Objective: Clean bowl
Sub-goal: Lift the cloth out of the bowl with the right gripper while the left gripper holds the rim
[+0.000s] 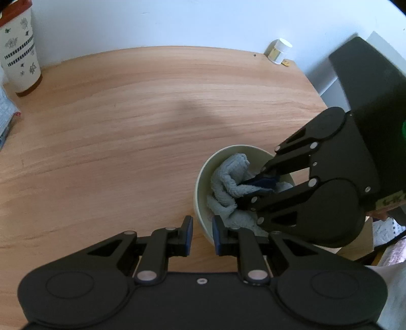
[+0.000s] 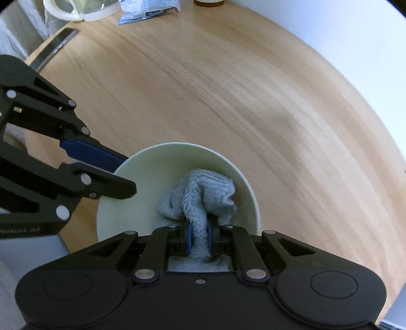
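A pale cream bowl (image 1: 200, 182) (image 2: 152, 172) stands on the wooden table near its front edge. My left gripper (image 1: 203, 237) (image 2: 129, 175) is shut on the bowl's near rim, one finger outside the wall and one inside. A crumpled grey-blue cloth (image 1: 228, 177) (image 2: 203, 187) lies inside the bowl. My right gripper (image 2: 199, 236) (image 1: 241, 193) points steeply down into the bowl and is shut on a fold of that cloth. The bowl's bottom is mostly hidden under the cloth and the right gripper.
A tall white patterned cup (image 1: 20, 50) stands at the table's far left, with a packet (image 1: 5, 111) beside it. A small white jar (image 1: 279, 49) sits by the wall. The right wrist view shows a clear jug (image 2: 76, 7), a blue-white packet (image 2: 149, 10) and a dark flat object (image 2: 55, 43).
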`<state>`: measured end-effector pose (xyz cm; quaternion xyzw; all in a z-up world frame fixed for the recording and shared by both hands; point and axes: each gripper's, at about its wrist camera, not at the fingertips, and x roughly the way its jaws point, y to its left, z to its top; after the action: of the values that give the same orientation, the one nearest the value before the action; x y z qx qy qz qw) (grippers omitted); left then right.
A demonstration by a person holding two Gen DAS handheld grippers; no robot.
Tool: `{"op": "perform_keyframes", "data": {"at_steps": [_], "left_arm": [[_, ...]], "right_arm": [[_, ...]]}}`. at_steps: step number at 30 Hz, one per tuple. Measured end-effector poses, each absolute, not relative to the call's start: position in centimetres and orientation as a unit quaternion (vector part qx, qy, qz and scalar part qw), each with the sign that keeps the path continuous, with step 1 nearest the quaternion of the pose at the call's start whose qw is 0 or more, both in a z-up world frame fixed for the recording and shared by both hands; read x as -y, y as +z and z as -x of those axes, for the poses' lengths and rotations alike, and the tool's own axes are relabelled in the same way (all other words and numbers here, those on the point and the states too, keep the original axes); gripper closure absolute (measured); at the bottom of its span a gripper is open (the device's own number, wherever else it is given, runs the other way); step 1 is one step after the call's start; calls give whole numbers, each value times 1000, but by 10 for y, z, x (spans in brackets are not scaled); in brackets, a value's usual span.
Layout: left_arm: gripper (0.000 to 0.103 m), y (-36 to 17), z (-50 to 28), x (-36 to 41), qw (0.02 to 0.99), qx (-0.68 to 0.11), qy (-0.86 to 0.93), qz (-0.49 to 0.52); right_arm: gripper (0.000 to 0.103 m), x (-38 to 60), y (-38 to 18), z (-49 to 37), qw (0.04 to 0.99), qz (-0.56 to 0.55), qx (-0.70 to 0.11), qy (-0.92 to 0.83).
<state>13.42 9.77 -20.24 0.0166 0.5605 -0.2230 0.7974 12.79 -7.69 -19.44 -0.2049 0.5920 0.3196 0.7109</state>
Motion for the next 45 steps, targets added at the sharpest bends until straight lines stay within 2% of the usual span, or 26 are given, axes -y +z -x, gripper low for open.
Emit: {"op": "perform_keyframes", "data": {"at_steps": [8, 12, 17, 25, 36, 39, 45], "left_arm": [[87, -190, -133, -95, 803, -553, -222, -21], [86, -177, -132, -92, 809, -544, -221, -26], [67, -164, -128, -79, 811, -534, -238, -33], [66, -169, -114, -31, 777, -542, -309, -90], [66, -196, -106, 12, 765, -554, -301, -132], [76, -203, -102, 22, 766, -548, -299, -155], [81, -212, -90, 30, 761, -544, -291, -199]], "right_arm": [[91, 117, -157, -138, 746, 85, -580, 315], [91, 160, -129, -145, 774, -13, -555, 305], [91, 217, -120, -152, 811, -81, -520, 255], [91, 256, -144, -139, 807, -123, -539, 210], [91, 261, -170, -132, 789, -152, -557, 210], [91, 263, -178, -134, 785, -163, -560, 209], [91, 272, -183, -135, 781, -177, -563, 204]]}}
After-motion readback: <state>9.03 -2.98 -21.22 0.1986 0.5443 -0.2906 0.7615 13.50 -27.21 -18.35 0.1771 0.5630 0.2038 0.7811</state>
